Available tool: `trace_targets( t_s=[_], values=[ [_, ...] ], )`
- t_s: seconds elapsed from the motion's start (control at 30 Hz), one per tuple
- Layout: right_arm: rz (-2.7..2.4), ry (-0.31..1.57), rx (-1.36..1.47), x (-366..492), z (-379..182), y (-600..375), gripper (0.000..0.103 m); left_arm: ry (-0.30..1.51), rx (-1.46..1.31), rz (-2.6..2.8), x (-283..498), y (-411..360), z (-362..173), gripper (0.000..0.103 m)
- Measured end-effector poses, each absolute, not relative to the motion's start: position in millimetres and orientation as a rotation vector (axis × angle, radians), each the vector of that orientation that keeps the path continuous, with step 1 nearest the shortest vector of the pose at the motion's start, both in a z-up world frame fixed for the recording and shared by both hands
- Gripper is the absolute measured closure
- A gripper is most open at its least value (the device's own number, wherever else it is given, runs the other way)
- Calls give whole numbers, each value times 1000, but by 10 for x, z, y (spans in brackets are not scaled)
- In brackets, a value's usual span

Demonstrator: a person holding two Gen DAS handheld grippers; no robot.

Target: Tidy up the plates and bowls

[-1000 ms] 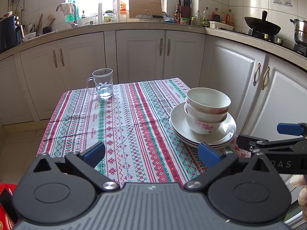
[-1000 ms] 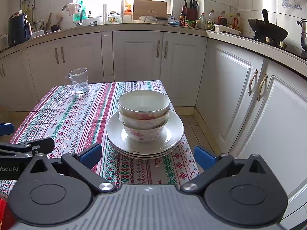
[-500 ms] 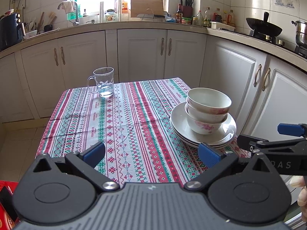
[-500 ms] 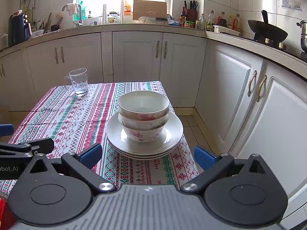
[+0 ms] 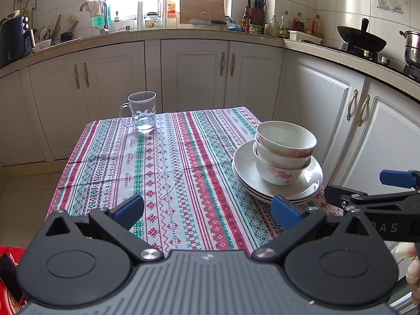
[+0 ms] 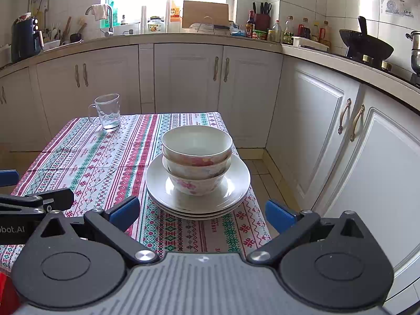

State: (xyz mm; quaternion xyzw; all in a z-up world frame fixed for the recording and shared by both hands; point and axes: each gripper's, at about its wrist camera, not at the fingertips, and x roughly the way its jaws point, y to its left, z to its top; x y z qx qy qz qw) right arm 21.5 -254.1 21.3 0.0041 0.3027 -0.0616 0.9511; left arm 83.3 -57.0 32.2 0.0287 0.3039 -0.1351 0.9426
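Note:
Three white floral bowls (image 6: 197, 152) are nested in a stack on a stack of white plates (image 6: 236, 181) at the right edge of the striped tablecloth (image 6: 105, 162). In the left wrist view the bowls (image 5: 284, 147) and plates (image 5: 244, 165) sit at the right. My left gripper (image 5: 207, 210) is open and empty over the table's near edge, left of the stack. My right gripper (image 6: 200, 212) is open and empty, just in front of the plates. The right gripper also shows in the left wrist view (image 5: 367, 186).
A glass mug (image 5: 140, 113) stands at the table's far left corner; it also shows in the right wrist view (image 6: 106, 113). White cabinets (image 6: 328, 131) run behind and to the right. The counter (image 5: 210, 32) holds bottles, a wok (image 5: 361, 38) and a pot.

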Motion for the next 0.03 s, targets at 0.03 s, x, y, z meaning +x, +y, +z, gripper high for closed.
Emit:
trace_targets(
  t_s=[0.03],
  values=[
    [-125,615,8,215,213,-2542,0,620,59,-275,834,-571,322,1]
  ],
)
